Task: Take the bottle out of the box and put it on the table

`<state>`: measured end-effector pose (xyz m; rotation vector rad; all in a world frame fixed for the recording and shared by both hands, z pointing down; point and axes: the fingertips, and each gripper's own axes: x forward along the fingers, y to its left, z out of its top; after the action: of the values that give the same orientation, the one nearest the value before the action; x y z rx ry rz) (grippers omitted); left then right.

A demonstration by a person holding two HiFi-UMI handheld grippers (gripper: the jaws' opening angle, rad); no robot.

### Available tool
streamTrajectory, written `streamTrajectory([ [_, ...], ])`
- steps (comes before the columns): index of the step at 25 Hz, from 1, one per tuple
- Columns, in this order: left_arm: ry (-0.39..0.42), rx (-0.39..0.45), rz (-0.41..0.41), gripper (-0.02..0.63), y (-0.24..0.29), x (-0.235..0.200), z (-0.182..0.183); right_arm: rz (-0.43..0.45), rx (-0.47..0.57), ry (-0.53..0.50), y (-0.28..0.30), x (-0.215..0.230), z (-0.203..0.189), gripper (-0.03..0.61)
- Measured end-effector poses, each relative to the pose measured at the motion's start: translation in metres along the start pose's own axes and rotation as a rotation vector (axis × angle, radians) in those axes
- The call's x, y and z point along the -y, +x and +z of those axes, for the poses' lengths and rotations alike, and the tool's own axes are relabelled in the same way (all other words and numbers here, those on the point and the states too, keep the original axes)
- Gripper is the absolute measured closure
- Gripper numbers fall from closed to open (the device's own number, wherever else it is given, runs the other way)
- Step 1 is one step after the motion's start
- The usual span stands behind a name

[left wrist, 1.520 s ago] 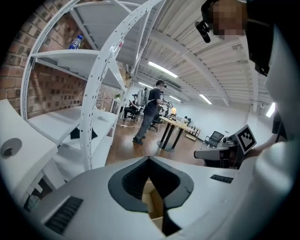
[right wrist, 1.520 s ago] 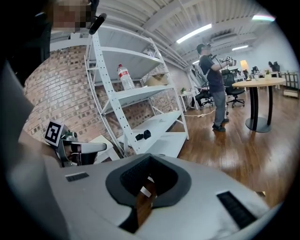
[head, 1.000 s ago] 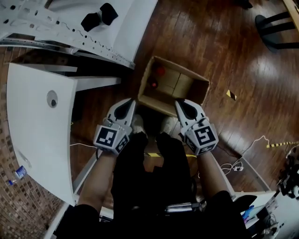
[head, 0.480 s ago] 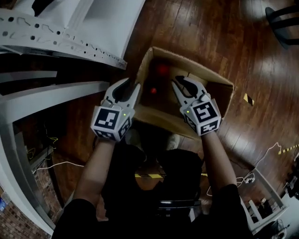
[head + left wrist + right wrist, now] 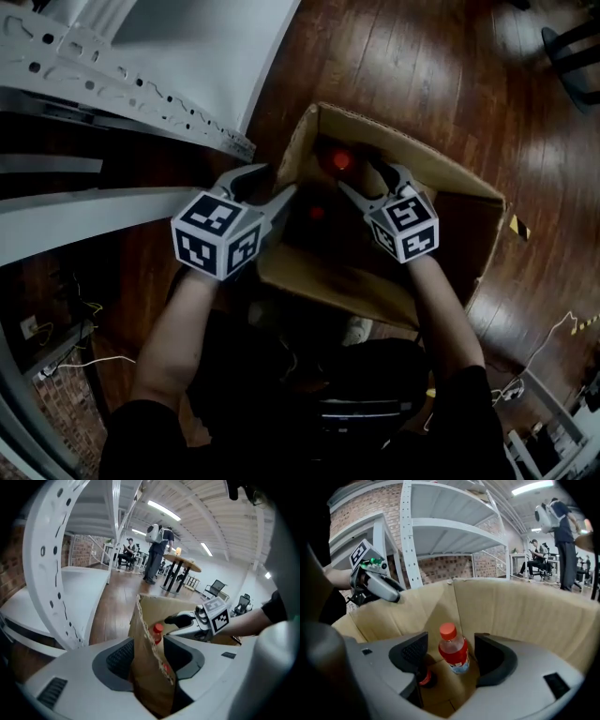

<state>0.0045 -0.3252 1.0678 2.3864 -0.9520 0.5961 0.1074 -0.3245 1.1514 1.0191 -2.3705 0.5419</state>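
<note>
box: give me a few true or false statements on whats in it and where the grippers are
1. The box sits on a wooden floor. True.
2. The right gripper is shut on the bottle. False: its jaws, which have just been opening, stand apart on either side of the bottle without pressing on it.
3. The box's side wall stands between the jaws of the left gripper. True; those jaws have just been opening and do not clamp it.
4. The bottle lies on its side. False: it stands upright.
5. The box holds only one red cap. False: a second bottle, darker, stands beside the first.
</note>
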Motion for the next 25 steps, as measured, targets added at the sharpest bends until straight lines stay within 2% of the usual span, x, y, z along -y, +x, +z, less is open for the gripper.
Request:
streamTrajectory([
  [2,-0.007,-0.049,-0.011,0.425,0.001,0.003,-0.016,0.011,-0.021,-0.009,0.013,0.000,-0.011,0.233],
  [4,-0.046,-0.047,-0.008,0.510,0.000,0.006,-0.019,0.014,-0.034,-0.034,0.027,-0.001,-0.019,0.209],
  [6,-0.064,-0.033,0.012,0.540,-0.001,0.007,-0.018,0.009,-0.034,-0.061,0.041,-0.001,-0.022,0.198],
  [16,-0.098,-0.002,0.003,0.549,-0.005,0.004,-0.020,-0.024,-0.050,-0.035,0.095,0.005,-0.043,0.200],
  [20,-0.077,-0.013,0.005,0.549,-0.004,0.002,-0.019,-0.025,-0.065,-0.043,0.101,0.007,-0.047,0.224],
  [25,-0.088,-0.022,-0.008,0.545,-0.002,0.001,-0.019,-0.021,-0.065,-0.070,0.092,0.003,-0.043,0.238],
])
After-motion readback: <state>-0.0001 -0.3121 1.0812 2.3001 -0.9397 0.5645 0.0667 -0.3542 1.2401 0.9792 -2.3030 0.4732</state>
